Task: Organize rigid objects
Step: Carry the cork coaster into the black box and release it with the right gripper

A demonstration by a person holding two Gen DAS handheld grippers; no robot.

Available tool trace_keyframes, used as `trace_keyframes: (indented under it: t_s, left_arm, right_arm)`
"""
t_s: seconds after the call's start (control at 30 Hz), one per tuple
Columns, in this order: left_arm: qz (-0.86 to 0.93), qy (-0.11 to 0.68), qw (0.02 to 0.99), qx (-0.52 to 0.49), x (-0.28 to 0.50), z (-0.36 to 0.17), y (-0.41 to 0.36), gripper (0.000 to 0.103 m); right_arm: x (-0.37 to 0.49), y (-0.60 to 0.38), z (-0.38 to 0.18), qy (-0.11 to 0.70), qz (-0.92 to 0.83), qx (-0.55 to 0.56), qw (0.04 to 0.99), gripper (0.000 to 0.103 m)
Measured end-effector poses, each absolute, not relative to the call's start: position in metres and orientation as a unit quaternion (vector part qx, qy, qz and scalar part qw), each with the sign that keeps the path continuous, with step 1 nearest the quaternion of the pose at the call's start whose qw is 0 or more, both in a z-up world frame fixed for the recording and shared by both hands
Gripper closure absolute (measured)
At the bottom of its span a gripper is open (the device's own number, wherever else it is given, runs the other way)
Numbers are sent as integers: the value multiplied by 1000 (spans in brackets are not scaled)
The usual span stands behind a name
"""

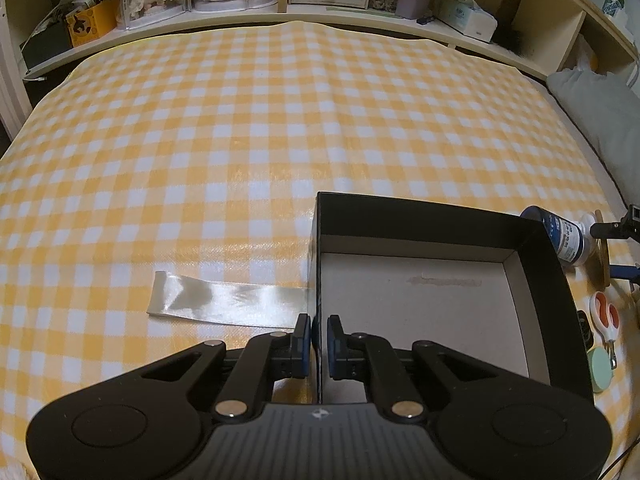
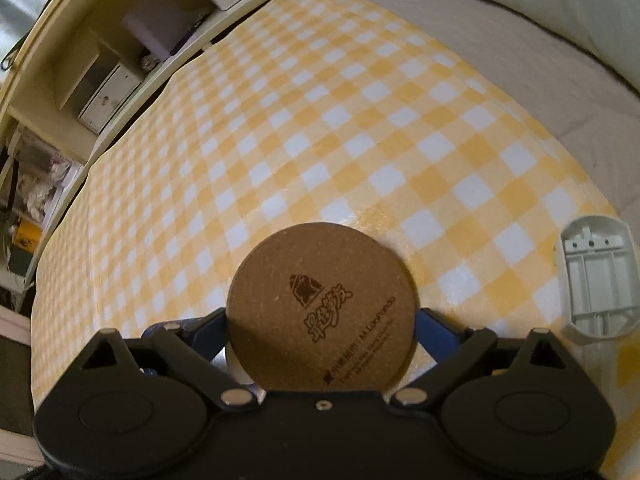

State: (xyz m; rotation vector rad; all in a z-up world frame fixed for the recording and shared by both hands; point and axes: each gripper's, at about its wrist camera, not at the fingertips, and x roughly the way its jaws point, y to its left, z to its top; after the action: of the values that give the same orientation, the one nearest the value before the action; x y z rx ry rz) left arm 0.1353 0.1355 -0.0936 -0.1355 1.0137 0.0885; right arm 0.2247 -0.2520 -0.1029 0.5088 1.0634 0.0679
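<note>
Our left hand-held gripper (image 1: 319,334) is clamped on the near-left wall of the black box (image 1: 536,248), one pad either side of it. The box sits open side up on the yellow checked cloth (image 1: 240,120), white inside, nothing in it that we can see. Left of the box a shiny ribbon (image 1: 228,300) lies flat, long axis running sideways toward the box wall. Right of the box: a blue bottle (image 1: 564,236) on its side, scissors (image 1: 606,316), a green round lid (image 1: 600,364).

Our right hand-held gripper (image 2: 322,328) is squeezing a round cork coaster (image 2: 322,308) by its edges, printed face up, held flat above the cloth. Right of the coaster a white plastic cover (image 2: 598,276) lies hollow side up.
</note>
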Motion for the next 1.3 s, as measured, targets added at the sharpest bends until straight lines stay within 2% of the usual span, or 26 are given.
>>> trace_keyframes:
  t_s: [0.43,0.73,0.93,1.07,1.3]
  left_arm:
    - [44,479,874,-73,138,-91,136,94]
    - [45,478,874,-76,136,-90,137,94]
    - [45,475,876,-74,134,-87,135,94]
    - [45,474,877,-67,134,-87,132,98]
    - [39,473,879,-46,135,-88,132,99]
  right_arm:
    - [214,-227,-63,455,50,155,875,5]
    - [169,-138,-15,416,206,66,883,5]
    - [139,-79,-16,403,291,-12,868,5]
    - [131,-48,-25,395,319,-71,859,5]
    - [124,-25,-51,372,279,-165,870,4]
